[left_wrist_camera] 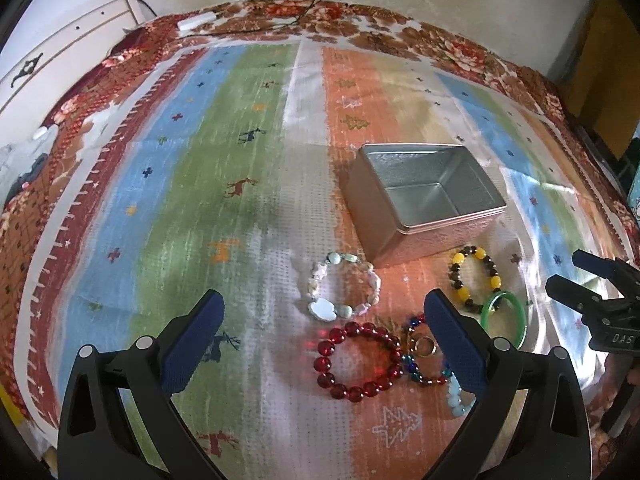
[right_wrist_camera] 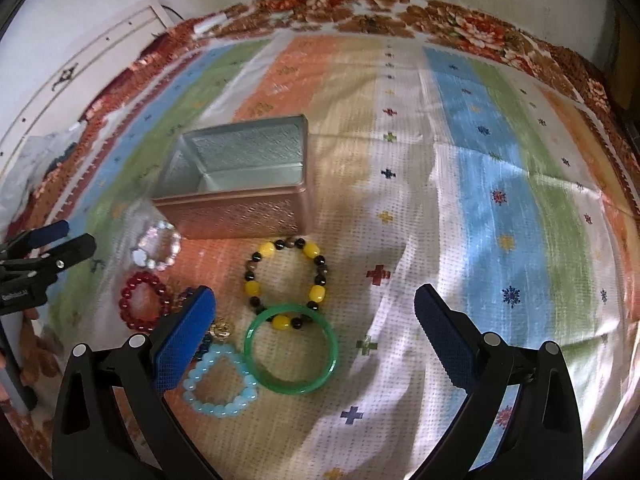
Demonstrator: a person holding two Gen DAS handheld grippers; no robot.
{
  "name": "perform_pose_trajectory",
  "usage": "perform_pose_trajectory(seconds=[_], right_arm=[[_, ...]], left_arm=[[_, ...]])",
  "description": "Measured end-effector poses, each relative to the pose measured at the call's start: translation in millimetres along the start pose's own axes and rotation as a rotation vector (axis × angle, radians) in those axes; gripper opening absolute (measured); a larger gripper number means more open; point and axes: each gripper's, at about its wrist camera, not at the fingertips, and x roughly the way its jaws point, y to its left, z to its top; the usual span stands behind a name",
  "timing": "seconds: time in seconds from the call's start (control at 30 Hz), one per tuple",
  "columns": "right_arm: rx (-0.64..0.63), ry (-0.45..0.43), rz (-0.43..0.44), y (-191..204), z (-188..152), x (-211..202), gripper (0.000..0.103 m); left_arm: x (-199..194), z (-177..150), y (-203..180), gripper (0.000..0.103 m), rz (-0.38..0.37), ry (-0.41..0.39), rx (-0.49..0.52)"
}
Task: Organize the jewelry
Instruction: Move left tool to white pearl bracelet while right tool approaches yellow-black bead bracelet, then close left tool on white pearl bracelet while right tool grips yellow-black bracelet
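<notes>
- The left gripper hovers above the striped cloth, its blue-padded fingers spread wide with nothing between them.
- The right gripper is likewise released, fingers well apart and empty, poised over the cloth.
- An open metal tin stands on the cloth beyond the jewelry, with nothing visible inside.
- A pale shell-bead bracelet lies just in front of the tin's near corner.
- A red bead bracelet lies nearer the left gripper, below the pale one.
- A yellow-and-dark bead bracelet lies in front of the tin; its near end rests on the rim of a green bangle.
- A light blue bead bracelet lies beside the bangle, touching it, partly hidden by the right gripper's left finger.
- A small gold ring and a string of dark multicoloured beads sit between the red bracelet and the blue one.
- A floral blanket shows beyond the cloth's edges.
</notes>
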Motion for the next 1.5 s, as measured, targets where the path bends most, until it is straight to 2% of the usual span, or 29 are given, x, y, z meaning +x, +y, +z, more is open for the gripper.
perform_pose_trajectory(seconds=[0.13,0.43,0.83,0.97,1.1,1.13,1.23,1.4,1.5], right_arm=[[-0.012,0.068,-0.01,-0.3,4.4,17.8,0.1],[0.017,0.149,0.003,-5.6,12.2,41.6,0.1],[0.032,0.217,-0.015,-9.7,18.8,69.7,0.1],[0.012,0.21,-0.016,-7.3,22.6,74.7,0.1],[0.002,0.228,-0.015,-5.0,25.5,83.5,0.1],[0.002,0.231,-0.019,-5.3,26.1,85.5,0.096],[0.012,0.242,-0.021,-7.4,30.4,92.2,0.093],[0.005,0.253,-0.048,-8.8,35.0,103.3,0.082],[-0.01,0.249,-0.058,-7.0,36.4,105.2,0.071]], left_arm=[[12.5,5.5,2.8,0.097,0.019,0.038,0.008],[29.4,10.0,1.2,0.097,0.048,0.095,0.033],[59.5,15.3,4.2,0.095,0.055,0.184,0.033],[64.8,17.2,8.4,0.095,0.048,0.193,0.016],[74.0,18.3,10.7,0.089,0.055,0.214,0.015],[77.3,18.1,11.2,0.088,0.056,0.223,0.015],[83.9,18.7,11.3,0.084,0.058,0.241,0.022],[93.8,20.8,9.5,0.075,0.074,0.257,0.043],[98.3,21.7,4.5,0.068,0.09,0.261,0.075]])
